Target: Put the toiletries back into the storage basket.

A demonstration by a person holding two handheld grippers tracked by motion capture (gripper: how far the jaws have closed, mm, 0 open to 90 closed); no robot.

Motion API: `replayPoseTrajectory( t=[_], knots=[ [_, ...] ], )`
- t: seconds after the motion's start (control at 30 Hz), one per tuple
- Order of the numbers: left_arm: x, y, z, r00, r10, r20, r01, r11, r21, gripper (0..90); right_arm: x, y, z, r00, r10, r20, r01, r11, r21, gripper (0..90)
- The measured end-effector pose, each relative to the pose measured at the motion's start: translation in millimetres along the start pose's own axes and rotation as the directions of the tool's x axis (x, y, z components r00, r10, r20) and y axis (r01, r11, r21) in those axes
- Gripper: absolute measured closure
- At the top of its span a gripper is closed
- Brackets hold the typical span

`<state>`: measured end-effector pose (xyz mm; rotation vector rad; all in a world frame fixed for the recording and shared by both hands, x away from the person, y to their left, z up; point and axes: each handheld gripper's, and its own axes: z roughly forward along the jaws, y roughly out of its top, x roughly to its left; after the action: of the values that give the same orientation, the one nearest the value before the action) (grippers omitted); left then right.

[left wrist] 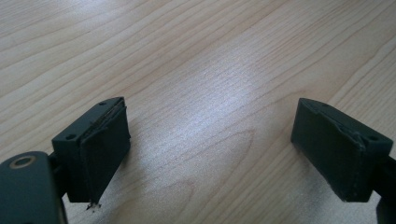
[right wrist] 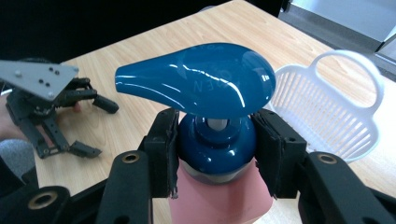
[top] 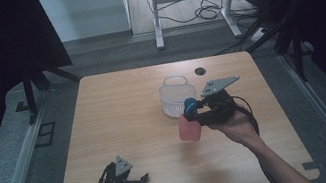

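Left gripper (top: 136, 181) rests low at the table's (top: 118, 109) near edge toward the left corner, jaws spread wide with nothing between them; parked out of the way, likely so the other hand can work freely; the left gripper view adds bare wood grain between the two black pads (left wrist: 105, 149) and confirms the gap is empty. Moving right, the white slatted basket (top: 177, 96) sits toward the far edge near the middle, open side up, probably the drop target. Right gripper (top: 198, 110) holds the pink pump bottle (top: 190, 128) lifted just beside the basket on its near side; jaws pinch the blue collar under the pump head (right wrist: 201, 77), a narrow spot that keeps the bottle hanging upright. The right gripper view shows that neck grip and basket handle (right wrist: 348, 63) close; the high view shows the bottle's body and its place on the table.
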<state>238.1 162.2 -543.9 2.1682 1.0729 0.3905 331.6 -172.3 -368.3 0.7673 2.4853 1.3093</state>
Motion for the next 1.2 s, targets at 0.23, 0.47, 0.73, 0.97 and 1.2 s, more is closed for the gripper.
replayPoseTrajectory(
  t=[0.23,0.47,0.73,0.97,1.2],
  knots=[
    [0.0,0.0,0.0,1.0000,0.000,0.000,0.000,1.0000,0.000,11.1,-8.1,10.3,-2.7,0.9998,0.019,-0.006,-0.019,1.000,-0.015,52.6],
    [0.2,0.0,-0.1,1.0000,0.002,0.000,-0.002,1.0000,0.002,11.1,-14.9,21.3,-4.0,0.9997,0.020,0.013,-0.020,1.000,-0.021,52.7],
    [0.2,0.0,0.0,1.0000,0.002,0.000,-0.002,1.0000,0.001,11.1,-22.2,35.2,-4.8,0.9995,0.015,0.029,-0.015,0.999,-0.033,52.7],
    [0.2,-0.1,0.0,1.0000,0.001,0.001,-0.001,1.0000,0.000,11.1,-32.0,51.9,-5.1,0.9985,0.022,0.050,-0.020,0.998,-0.055,52.7],
    [0.2,-0.1,0.1,1.0000,0.001,0.000,-0.001,1.0000,-0.001,11.1,-38.3,61.7,-1.3,0.9971,0.020,0.073,-0.016,0.998,-0.058,52.7]
  ],
)
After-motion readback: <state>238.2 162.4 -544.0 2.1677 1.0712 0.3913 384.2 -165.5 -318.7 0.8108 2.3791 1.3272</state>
